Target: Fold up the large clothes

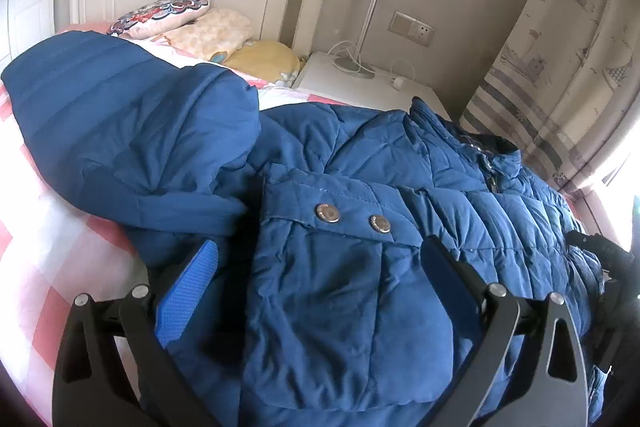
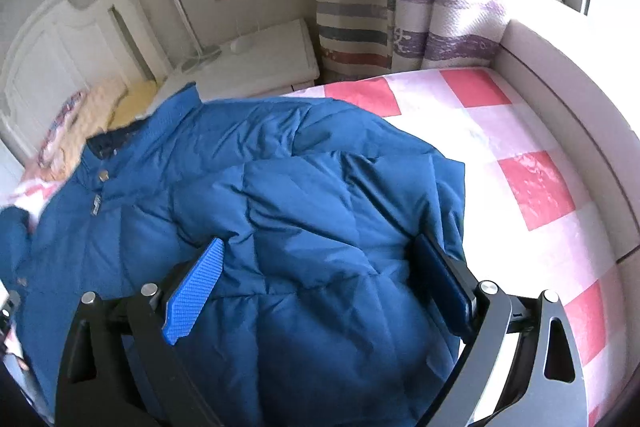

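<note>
Lengthwise, blue jacket [image 2: 280,195] points collar [image 2: 120,139] toward headboard [image 2: 44,59].

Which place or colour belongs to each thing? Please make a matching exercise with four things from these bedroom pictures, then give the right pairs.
Things:
1. jacket
2. lamp base
3. curtain
4. pillows

Descriptions:
A. striped, hanging beside the window
B. at the headboard end of the bed
C. blue and quilted, spread on the checked bedsheet
D. standing on the white nightstand

Right pairs: 1-C, 2-D, 3-A, 4-B
</note>
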The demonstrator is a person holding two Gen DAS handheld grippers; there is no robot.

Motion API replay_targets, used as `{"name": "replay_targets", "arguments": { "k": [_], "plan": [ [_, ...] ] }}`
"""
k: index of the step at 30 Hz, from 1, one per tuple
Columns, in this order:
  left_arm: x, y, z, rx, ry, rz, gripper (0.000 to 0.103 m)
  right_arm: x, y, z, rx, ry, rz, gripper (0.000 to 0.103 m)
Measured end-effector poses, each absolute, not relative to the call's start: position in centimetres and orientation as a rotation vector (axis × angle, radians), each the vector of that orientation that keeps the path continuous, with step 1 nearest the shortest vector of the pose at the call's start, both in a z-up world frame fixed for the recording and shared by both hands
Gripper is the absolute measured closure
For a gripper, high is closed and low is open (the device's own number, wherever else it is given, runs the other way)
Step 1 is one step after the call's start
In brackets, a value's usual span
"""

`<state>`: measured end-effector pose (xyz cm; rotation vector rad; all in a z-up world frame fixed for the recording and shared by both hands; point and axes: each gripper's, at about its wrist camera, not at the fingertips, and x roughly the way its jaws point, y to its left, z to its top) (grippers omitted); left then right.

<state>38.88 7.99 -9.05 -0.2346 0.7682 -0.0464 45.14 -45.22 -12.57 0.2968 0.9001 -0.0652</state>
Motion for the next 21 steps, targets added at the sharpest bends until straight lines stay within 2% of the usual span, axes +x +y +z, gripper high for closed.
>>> {"name": "replay_targets", "arguments": {
  "k": [4,8,11,14,18,21],
  "plan": [
    [38.9,8.0,-9.1,-0.239,0.769,-0.047,0.003,43.5,-43.7,-10.5,0.264,0.828,-0.208,0.013],
    [38.9,7.9,-9.1,-0.236,0.771,-0.045,0.003,42.9,-36.0,-8.6,0.042,0.76,-0.047,0.013],
    [38.9,7.9,-9.1,-0.234,0.771,-0.044,0.003,43.7,-31.1,-9.1,-0.056,0.783,0.078,0.011],
    [38.9,7.9,-9.1,-0.234,0.773,-0.045,0.003,45.0,-27.9,-12.4,-0.194,0.905,0.12,0.008],
    [38.8,7.9,-9.2,-0.236,0.778,-0.047,0.003,45.2,-30.6,-11.8,-0.051,0.916,0.107,0.006],
    [38.9,7.9,-9.2,-0.239,0.778,-0.049,0.003,42.4,-31.9,-10.1,-0.004,0.856,0.073,0.006]
  ]
}}
